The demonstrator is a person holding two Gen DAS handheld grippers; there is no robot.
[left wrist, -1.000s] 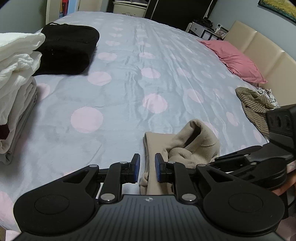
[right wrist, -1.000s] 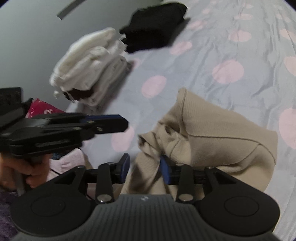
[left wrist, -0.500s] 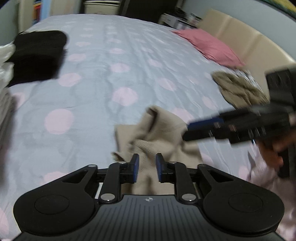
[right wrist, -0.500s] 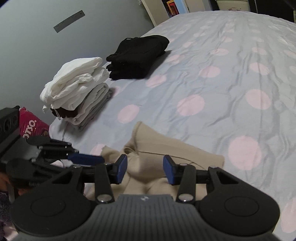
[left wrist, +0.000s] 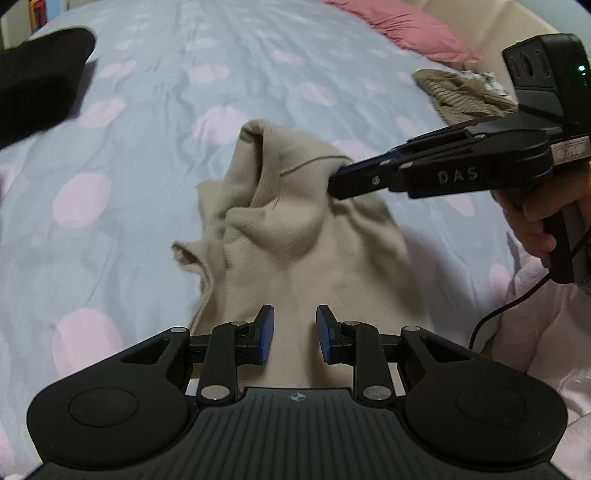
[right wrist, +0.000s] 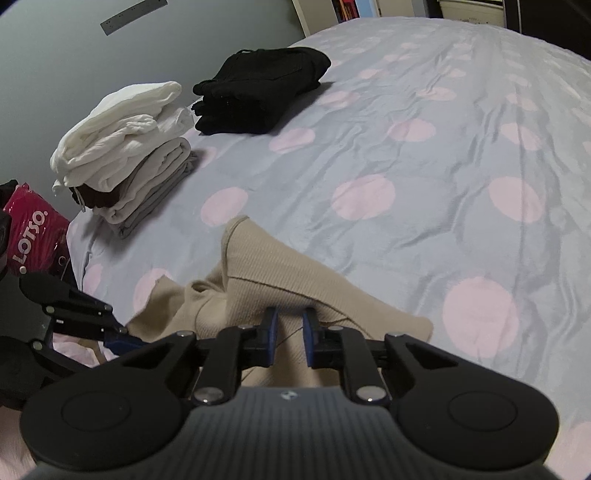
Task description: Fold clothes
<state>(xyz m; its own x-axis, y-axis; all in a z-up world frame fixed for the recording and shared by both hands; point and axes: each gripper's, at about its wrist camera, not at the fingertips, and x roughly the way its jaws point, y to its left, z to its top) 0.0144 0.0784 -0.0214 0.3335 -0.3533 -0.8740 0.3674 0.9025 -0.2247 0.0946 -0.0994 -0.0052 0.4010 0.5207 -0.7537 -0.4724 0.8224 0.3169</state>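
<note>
A crumpled beige knit top lies on the grey bed sheet with pink dots. My right gripper comes in from the right with a hand on its grip. Its jaws are closing and pinch a raised fold of the top, with creases pulling toward the tip. From its own camera, the right gripper has a ridge of the beige top between its narrow blue pads. My left gripper hovers over the near part of the top, slightly open, nothing pressed between its pads. It also shows as the left gripper beside the top's edge.
A folded black pile and a white and grey folded stack sit at the bed's far left. A striped olive garment and a pink pillow lie by the headboard. A red bag is off the bed's corner.
My left gripper moved in over the beige top. My right gripper swung in from the right, its jaws narrowed onto a fold, and that fold is now lifted.
</note>
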